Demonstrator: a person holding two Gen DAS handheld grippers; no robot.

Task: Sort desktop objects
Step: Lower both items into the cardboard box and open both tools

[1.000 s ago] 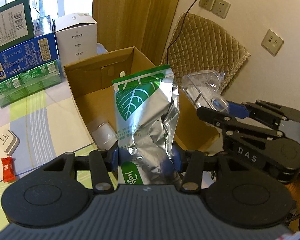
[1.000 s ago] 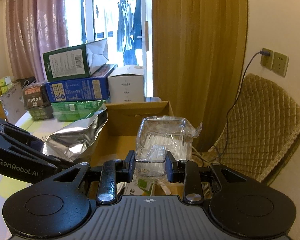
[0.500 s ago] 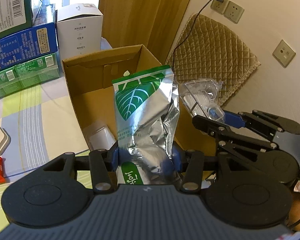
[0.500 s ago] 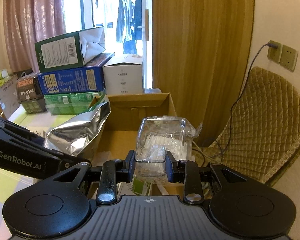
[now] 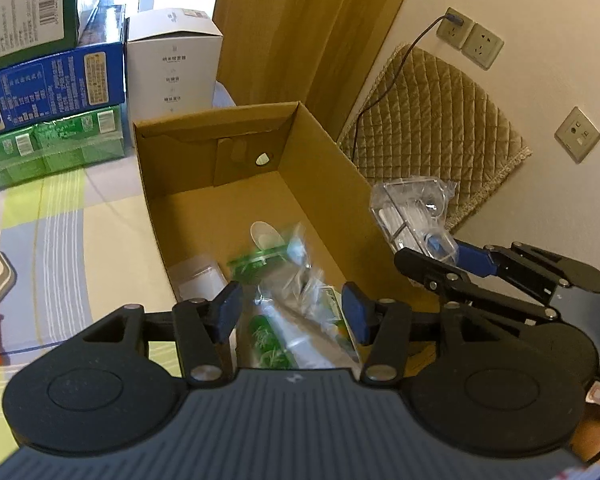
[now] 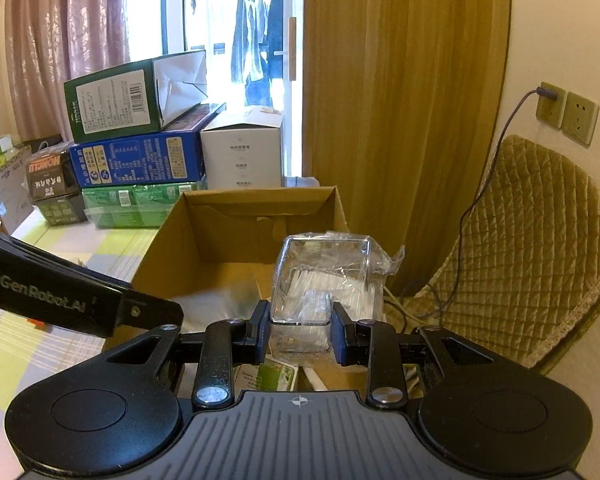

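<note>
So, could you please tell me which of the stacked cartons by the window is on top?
The dark green carton, barcode label showing; it sits tilted on the blue carton, above the light green pack.

The cardboard box point(image 5: 328, 152) is plain matt brown paperboard. The clear case point(image 6: 326, 276) is glossy hard plastic in crinkled film, while the quilted cushion point(image 6: 532, 248) is soft stitched cloth and each gripper matt black plastic.
</note>
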